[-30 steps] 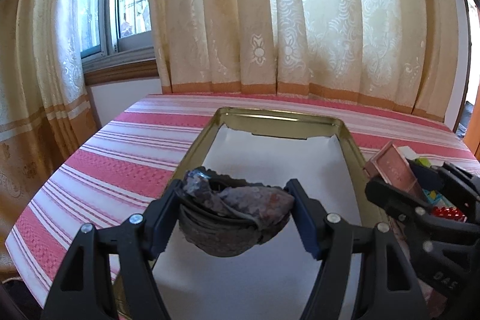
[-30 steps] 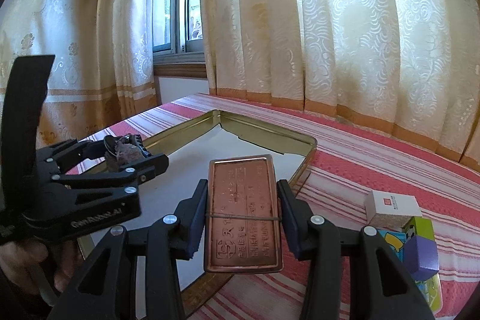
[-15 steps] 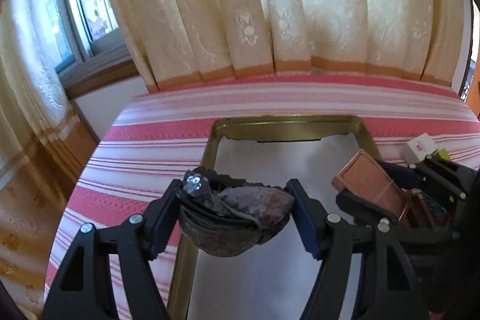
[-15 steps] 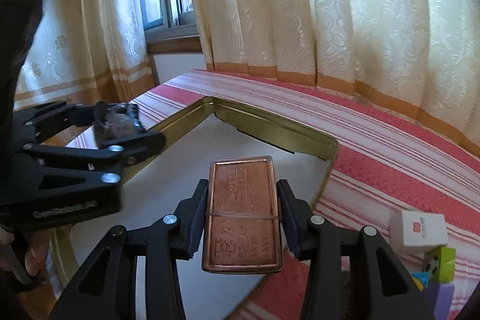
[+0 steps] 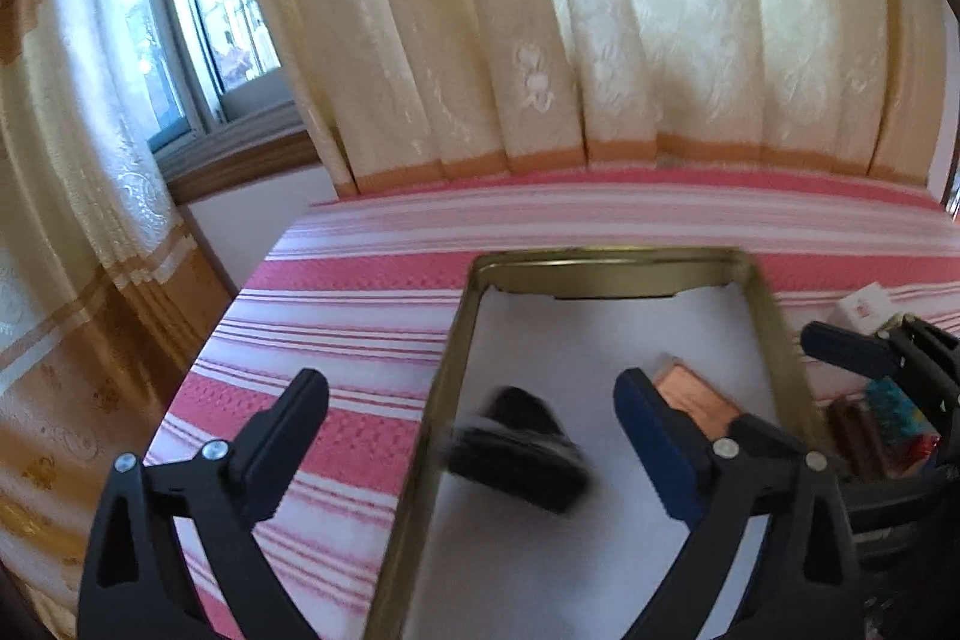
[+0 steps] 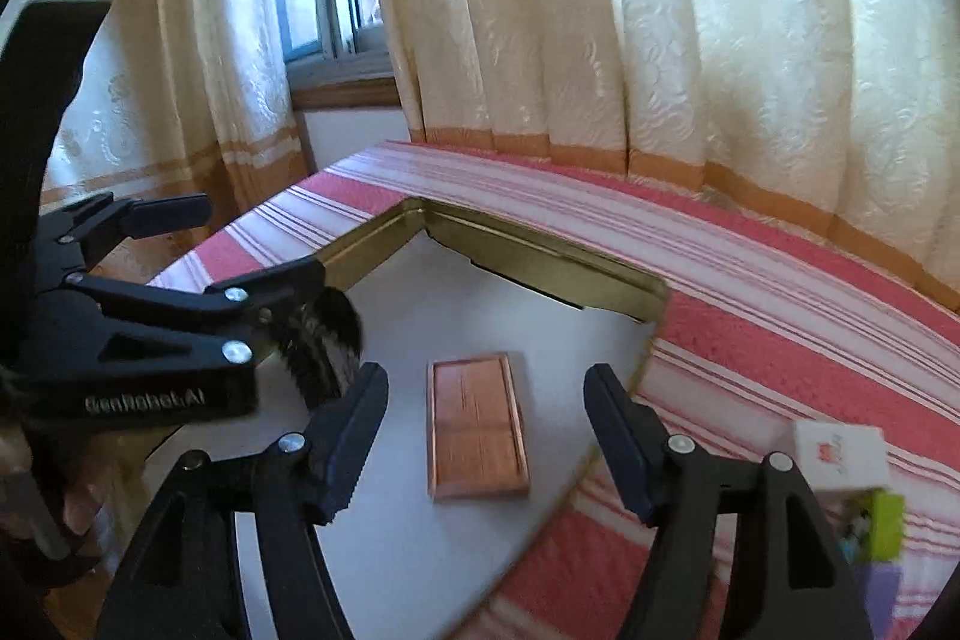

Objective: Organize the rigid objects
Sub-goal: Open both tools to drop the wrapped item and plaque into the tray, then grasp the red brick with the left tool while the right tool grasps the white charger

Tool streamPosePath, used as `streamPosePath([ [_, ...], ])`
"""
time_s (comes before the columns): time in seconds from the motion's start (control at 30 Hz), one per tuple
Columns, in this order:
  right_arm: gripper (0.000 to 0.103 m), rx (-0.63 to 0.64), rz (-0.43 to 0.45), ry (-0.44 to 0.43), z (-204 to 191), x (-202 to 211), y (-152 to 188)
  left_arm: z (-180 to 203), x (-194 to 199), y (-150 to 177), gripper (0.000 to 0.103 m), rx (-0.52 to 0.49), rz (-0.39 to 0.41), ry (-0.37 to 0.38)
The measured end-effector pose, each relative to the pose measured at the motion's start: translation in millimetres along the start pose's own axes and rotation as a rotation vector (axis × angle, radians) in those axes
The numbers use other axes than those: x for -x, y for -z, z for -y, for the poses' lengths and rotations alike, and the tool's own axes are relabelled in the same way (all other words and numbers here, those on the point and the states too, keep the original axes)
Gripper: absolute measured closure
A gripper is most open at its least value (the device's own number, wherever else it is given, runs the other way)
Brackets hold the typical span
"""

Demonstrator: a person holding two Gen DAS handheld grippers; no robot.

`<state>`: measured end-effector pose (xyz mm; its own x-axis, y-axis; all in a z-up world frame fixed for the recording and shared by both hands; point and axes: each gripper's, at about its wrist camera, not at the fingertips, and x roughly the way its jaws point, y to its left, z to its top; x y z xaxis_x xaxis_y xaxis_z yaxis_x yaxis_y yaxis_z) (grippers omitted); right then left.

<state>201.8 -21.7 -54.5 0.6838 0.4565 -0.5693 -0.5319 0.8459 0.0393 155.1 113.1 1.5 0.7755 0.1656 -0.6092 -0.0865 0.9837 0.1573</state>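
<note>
My left gripper (image 5: 471, 436): jaws spread wide, just opened, nothing pressed between them. Dark rough lump (image 5: 519, 451), motion-blurred, below the gap, inside the tray at its left wall; cannot tell whether it has landed yet.

My right gripper (image 6: 483, 427): jaws have just been opening too, both pads clear of the copper plate (image 6: 477, 427). Plate lies flat on the tray's white liner, long edge pointing away from me, between the jaws but untouched.

Gold-rimmed tray (image 6: 540, 262) sits on the red-and-white striped surface (image 6: 780, 340); far corner at 11 o'clock from the right wrist view.

At 3 to 4 o'clock of the right gripper, outside the tray: small white box (image 6: 840, 454), with a green block (image 6: 882, 523) just beside it, blurred.

Beyond, at 12 o'clock: cream curtains (image 5: 600, 10); window (image 5: 198, 22) at 10 o'clock.
</note>
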Motion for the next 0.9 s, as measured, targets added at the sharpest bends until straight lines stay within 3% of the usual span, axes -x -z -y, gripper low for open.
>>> streamPosePath([
  [0.17, 0.027, 0.002, 0.081, 0.035, 11.1, 60.4, 35.5, 24.8, 44.6, 30.9, 0.000, 0.012, 0.092, 0.068],
  [0.4, 0.027, -0.062, 0.098, 0.204, 60.3, 121.8, 99.0, 87.0, 78.3, 64.0, 0.000, -0.014, 0.132, 0.181],
  [0.63, 0.027, -0.193, 0.090, 0.271, 111.4, 155.3, 127.6, 162.2, 90.2, 74.5, 0.000, -0.106, 0.106, 0.290],
  [0.9, 0.027, -0.325, 0.122, 0.345, 151.5, 173.7, 153.3, 220.0, 77.6, 74.9, 0.000, -0.166, 0.025, 0.395],
])
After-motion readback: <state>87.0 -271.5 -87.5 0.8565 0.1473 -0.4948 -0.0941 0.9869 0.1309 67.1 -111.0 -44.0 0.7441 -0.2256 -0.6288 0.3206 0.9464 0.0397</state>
